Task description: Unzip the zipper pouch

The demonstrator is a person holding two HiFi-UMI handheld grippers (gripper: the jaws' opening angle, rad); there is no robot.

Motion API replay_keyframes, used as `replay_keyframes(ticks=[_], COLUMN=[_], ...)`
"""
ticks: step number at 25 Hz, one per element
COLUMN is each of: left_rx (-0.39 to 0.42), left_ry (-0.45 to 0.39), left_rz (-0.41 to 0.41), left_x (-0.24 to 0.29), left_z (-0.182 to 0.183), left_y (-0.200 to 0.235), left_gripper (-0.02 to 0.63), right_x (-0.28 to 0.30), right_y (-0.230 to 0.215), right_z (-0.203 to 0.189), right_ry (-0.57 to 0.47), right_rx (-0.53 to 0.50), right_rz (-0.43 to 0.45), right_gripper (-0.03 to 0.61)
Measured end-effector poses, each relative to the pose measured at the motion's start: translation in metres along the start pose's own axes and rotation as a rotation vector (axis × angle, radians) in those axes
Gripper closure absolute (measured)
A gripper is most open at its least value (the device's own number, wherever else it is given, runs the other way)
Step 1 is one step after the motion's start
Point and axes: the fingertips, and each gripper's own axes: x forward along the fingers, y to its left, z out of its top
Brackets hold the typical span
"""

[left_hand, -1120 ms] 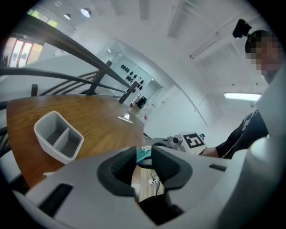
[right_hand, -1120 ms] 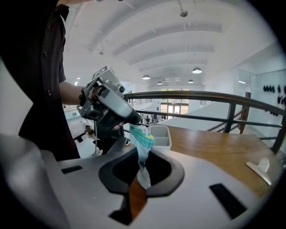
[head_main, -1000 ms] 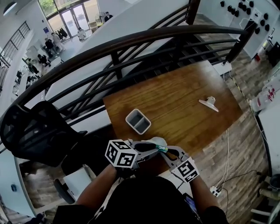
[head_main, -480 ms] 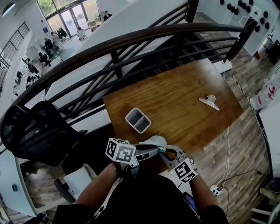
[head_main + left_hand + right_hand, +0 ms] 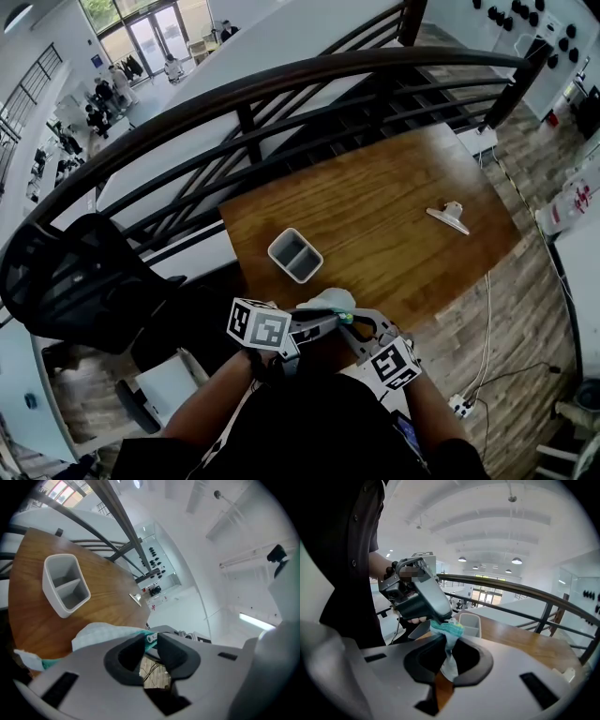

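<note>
A pale pouch [image 5: 323, 300] with a teal zipper edge hangs between both grippers over the wooden table's [image 5: 375, 202] near edge. In the right gripper view, my right gripper [image 5: 447, 660] is shut on the pouch's [image 5: 449, 637] fabric, which bunches up out of the jaws. My left gripper [image 5: 151, 641] pinches the small white zipper pull [image 5: 150, 638] at the teal edge; its jaws have just been closing on the pull. Behind it the pouch [image 5: 108, 633] bulges. In the head view the left gripper [image 5: 340, 319] and the right gripper [image 5: 351, 325] meet tip to tip.
A grey two-compartment tray [image 5: 295, 255] stands on the table just beyond the pouch. A small white clip-like object [image 5: 448, 217] lies at the far right. A dark curved railing [image 5: 281, 84] runs behind the table, and a black chair [image 5: 75, 281] stands at the left.
The left gripper has rolled a little about its own line and the pouch has shifted slightly up and left. The right gripper has rolled slightly but stays in place.
</note>
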Motion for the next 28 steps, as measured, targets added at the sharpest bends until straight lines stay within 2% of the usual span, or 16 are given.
replay_keyframes(ticks=[2, 7, 14, 20, 28], left_rx=[0.008, 0.041, -0.014, 0.033, 0.055], left_ry=[-0.003, -0.001, -0.028, 0.016, 0.072], left_rz=[0.011, 0.032, -0.046, -0.01, -0.023], left_x=[0.001, -0.002, -0.003, 0.0, 0.004], left_z=[0.0, 0.004, 0.012, 0.009, 0.001], left_y=[0.0, -0.003, -0.012, -0.007, -0.011], left_gripper=[0.553, 0.575, 0.594, 0.592, 0.592], right_x=[-0.001, 0.0, 0.002, 0.001, 0.002], right_y=[-0.001, -0.003, -0.002, -0.002, -0.002], right_z=[-0.002, -0.004, -0.004, -0.006, -0.006], right_ry=[0.008, 0.014, 0.022, 0.033, 0.038], right_rx=[-0.005, 0.008, -0.005, -0.023, -0.05], right_rz=[-0.006, -0.014, -0.014, -0.014, -0.011], right_gripper=[0.558, 0.558, 0.558, 0.558, 0.558])
